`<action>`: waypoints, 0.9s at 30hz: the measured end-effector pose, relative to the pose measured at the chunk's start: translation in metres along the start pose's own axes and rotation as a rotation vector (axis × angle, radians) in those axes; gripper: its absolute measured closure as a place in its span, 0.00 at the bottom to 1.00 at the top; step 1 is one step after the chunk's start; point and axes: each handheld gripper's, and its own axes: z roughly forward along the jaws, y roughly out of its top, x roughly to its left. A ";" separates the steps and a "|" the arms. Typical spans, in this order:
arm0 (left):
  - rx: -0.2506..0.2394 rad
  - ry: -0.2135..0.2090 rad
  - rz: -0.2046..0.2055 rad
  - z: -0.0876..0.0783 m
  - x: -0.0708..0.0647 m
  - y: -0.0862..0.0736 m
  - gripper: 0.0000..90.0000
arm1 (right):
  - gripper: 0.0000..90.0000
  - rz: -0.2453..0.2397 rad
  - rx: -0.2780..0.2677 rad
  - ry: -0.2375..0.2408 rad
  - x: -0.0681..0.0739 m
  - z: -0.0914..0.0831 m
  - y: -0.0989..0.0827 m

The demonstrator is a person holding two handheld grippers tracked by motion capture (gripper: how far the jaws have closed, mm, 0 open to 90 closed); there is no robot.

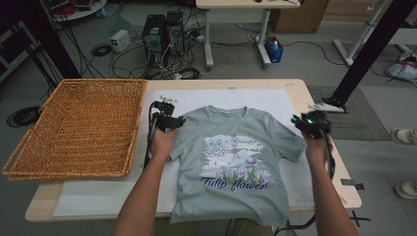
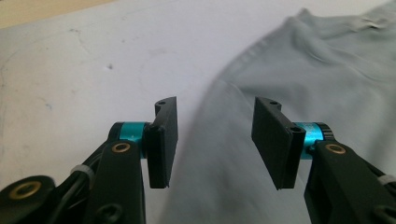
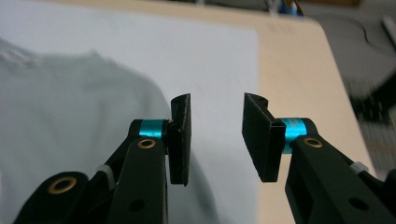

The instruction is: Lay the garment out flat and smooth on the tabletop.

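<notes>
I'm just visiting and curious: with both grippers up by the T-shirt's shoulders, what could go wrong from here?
Both the left gripper and the right gripper are open with nothing between the jaws, so a pinch might miss the T-shirt. Its hem overhangs the table edge, so it could slide off.

A lab: computer towers (image 1: 163, 30) and tangled cables (image 1: 169, 69) on the floor behind the table (image 1: 298, 93).
</notes>
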 end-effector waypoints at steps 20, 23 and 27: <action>-0.050 0.016 -0.016 -0.029 -0.026 -0.051 0.44 | 0.66 0.034 0.161 -0.054 0.004 -0.037 -0.060; -0.044 0.017 -0.038 -0.030 -0.024 -0.056 0.44 | 0.65 0.055 0.093 -0.059 -0.005 -0.040 -0.048; -0.034 0.029 -0.040 -0.034 -0.022 -0.063 0.44 | 0.65 -0.029 0.182 -0.031 -0.004 -0.004 -0.036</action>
